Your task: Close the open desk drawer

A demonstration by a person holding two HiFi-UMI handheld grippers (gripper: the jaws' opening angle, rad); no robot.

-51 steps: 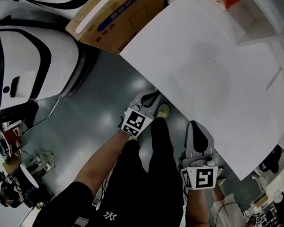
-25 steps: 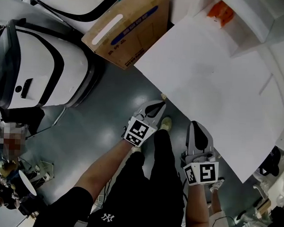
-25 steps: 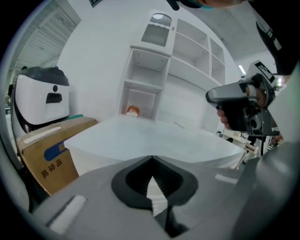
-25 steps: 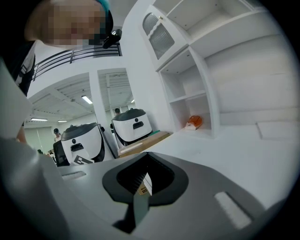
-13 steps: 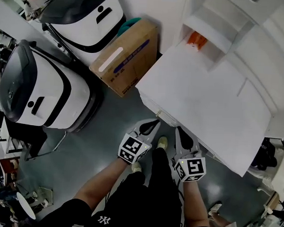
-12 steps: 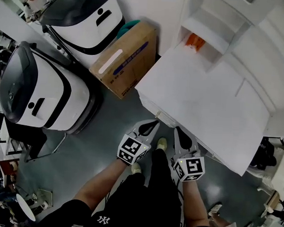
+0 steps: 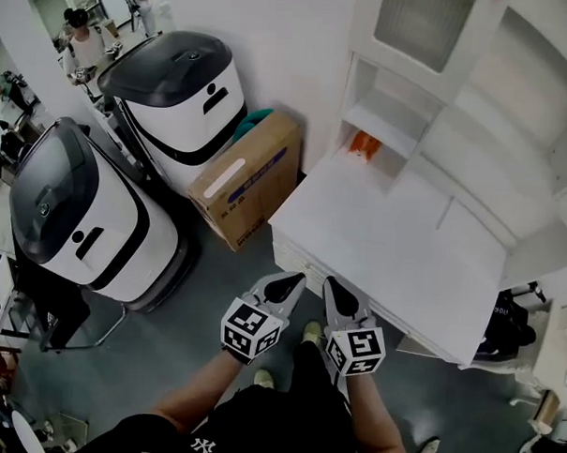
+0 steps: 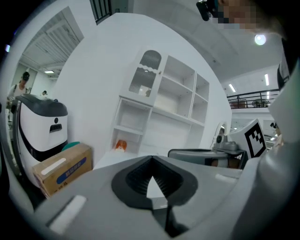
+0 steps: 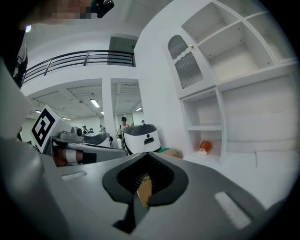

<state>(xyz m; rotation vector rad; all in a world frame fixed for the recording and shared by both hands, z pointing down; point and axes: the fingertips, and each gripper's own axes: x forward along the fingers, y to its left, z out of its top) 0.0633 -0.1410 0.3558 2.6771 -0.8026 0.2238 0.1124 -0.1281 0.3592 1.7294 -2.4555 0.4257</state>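
The white desk [image 7: 395,254] with a shelf unit at its back fills the right of the head view. Its front face [image 7: 290,257] shows below the left front corner; I cannot tell whether a drawer stands out there. My left gripper [image 7: 296,279] and right gripper [image 7: 327,282] point at that corner side by side, just short of it. In the left gripper view the left gripper [image 8: 151,158] has its jaws together and holds nothing. The right gripper [image 9: 148,155] looks the same in its own view.
A cardboard box [image 7: 248,177] lies on the floor against the desk's left side. Two large white-and-black machines [image 7: 181,94] [image 7: 78,217] stand to the left. An orange object [image 7: 365,145] sits on a low shelf. My legs and a shoe [image 7: 311,331] are below the grippers.
The head view has pulled back, so the desk looks smaller and its shelves show. The grippers have come close together at the desk's left front corner. Both stay shut.
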